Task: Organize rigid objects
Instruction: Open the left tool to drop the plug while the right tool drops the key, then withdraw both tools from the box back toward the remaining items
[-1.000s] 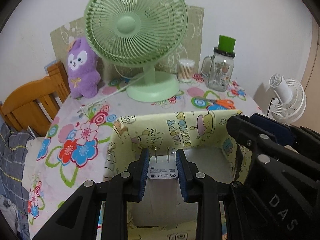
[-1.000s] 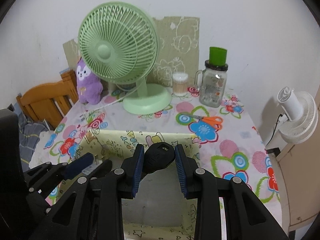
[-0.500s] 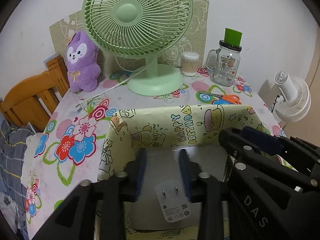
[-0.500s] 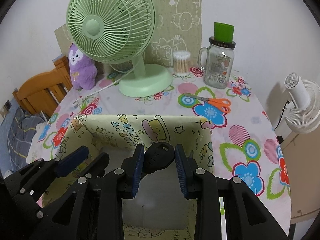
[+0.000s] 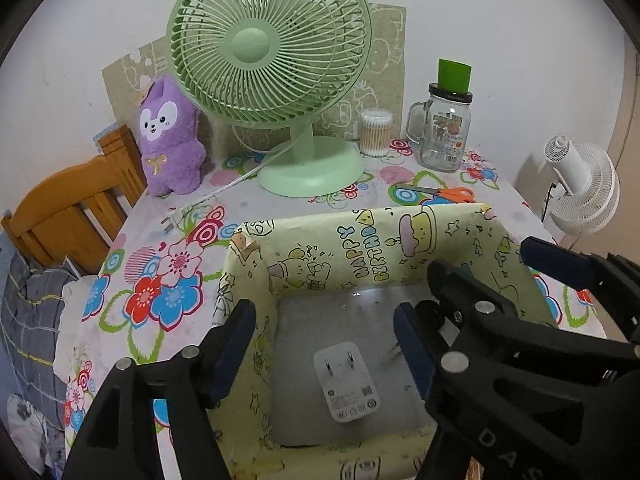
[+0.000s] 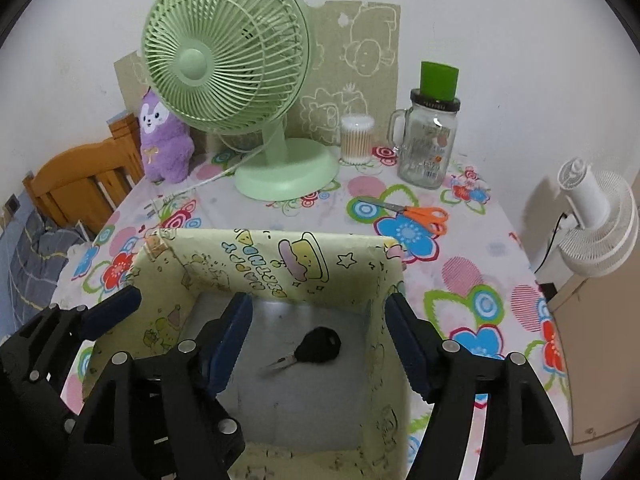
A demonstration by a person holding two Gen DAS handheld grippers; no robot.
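The left gripper (image 5: 324, 344) fills the lower part of its own view, pointing steeply down, its black arms running up from the bottom edge to blue-padded fingers (image 5: 230, 350). Its jaws are opening, with nothing pressed between the pads. The right gripper (image 6: 318, 346) sits the same way in the lower part of its view, angled down, jaws opening, pads bare of any grip. Each gripper shows in the other's view: the right one at lower right of the left view, the left one at lower left of the right view.
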